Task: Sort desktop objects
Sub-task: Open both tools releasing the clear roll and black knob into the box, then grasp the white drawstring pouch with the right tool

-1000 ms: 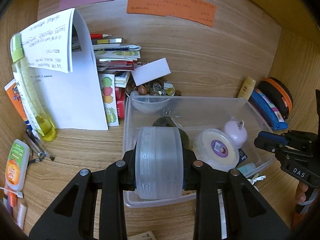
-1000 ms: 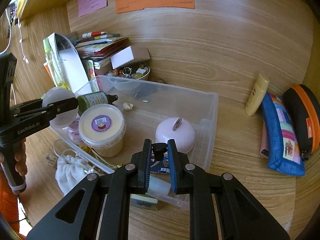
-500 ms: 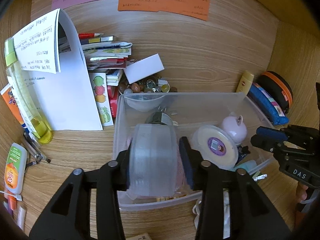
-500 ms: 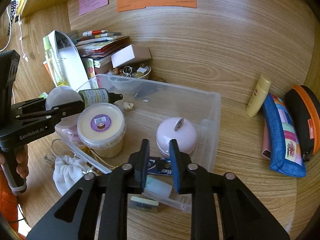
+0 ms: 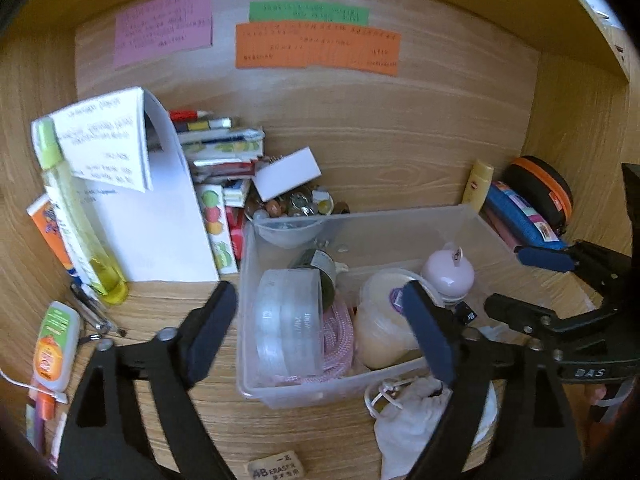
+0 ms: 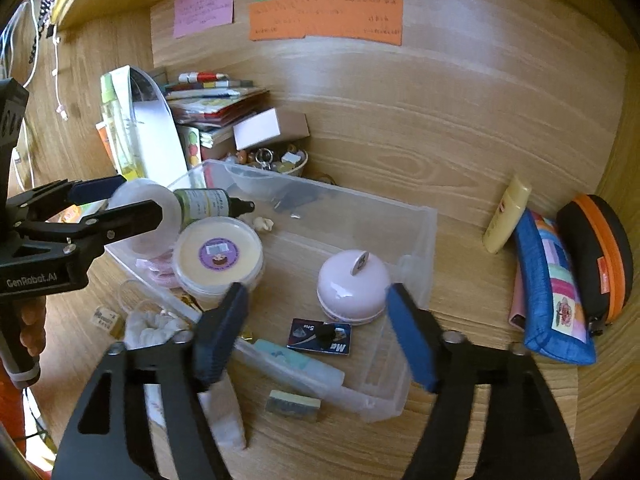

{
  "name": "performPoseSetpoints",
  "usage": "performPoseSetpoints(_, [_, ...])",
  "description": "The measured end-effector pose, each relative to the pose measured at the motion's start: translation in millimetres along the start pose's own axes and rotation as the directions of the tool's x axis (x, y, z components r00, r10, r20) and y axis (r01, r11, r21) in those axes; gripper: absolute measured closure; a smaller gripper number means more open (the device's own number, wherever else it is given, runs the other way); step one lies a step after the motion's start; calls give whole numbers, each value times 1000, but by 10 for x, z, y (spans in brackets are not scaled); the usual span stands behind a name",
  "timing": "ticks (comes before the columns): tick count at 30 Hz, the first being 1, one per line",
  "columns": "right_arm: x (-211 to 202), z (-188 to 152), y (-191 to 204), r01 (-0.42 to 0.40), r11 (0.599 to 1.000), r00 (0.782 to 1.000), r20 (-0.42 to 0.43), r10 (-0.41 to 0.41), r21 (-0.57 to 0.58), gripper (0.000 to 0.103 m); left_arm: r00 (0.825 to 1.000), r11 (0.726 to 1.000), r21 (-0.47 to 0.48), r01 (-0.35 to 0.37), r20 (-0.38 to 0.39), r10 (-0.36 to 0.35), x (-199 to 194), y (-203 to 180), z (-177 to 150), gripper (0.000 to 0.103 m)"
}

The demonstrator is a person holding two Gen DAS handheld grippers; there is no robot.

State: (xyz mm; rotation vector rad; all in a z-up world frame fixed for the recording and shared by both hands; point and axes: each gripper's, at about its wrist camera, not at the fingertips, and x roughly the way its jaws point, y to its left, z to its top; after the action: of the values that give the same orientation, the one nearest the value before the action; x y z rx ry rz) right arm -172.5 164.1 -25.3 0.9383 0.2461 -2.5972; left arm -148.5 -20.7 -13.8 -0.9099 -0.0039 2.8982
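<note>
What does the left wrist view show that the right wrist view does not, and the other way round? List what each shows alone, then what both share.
Only the left wrist view: the orange-labelled glue bottle and the eraser at the front edge.

Only the right wrist view: the dark blue card lying in the clear plastic bin, and white cables at far left.

Both: the bin, the cream tub, the pink round case, the frosted round container, the blue pouch and both open grippers.

Black tongs (image 5: 320, 324) w/ blue pads (image 6: 412, 344), silver screws.

Clear plastic bin (image 5: 362, 222) on the counter, frosted round jar (image 5: 290, 320) on edge inside, small dark packet (image 6: 320, 337) lying flat
</note>
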Motion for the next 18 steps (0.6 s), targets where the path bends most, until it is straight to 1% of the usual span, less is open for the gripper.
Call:
performPoseSetpoints(4, [-145,25,18,28,1000,999,32,-28,-4,22,1000,1000,-3,-20,23,20,-137,31,2,8])
performPoseSetpoints(6, [-201,37,15,40,999,999,36,-40,3,18,999,999,-14,-32,26,33,-199,80,-4,5])
performPoseSetpoints(8, [-257,43,13,45,999,998,32,-45,20,15,999,999,-28,-43,28,44,-273,148,-30,5])
performPoseSetpoints(10, [-297,36,11,44,998,998,32,-45,35,15,998,998,-35,-52,26,53,-337,215,-67,4])
performPoseSetpoints(13, [-352,9,43,41,998,999,30,-42,52,15,997,996,-43,-78,9,78,-405,327,-158,4])
performPoseSetpoints(18, [-400,-79,151,33,997,999,20,-35,62,15,991,991,-41,-125,-41,124,-461,478,-388,4])
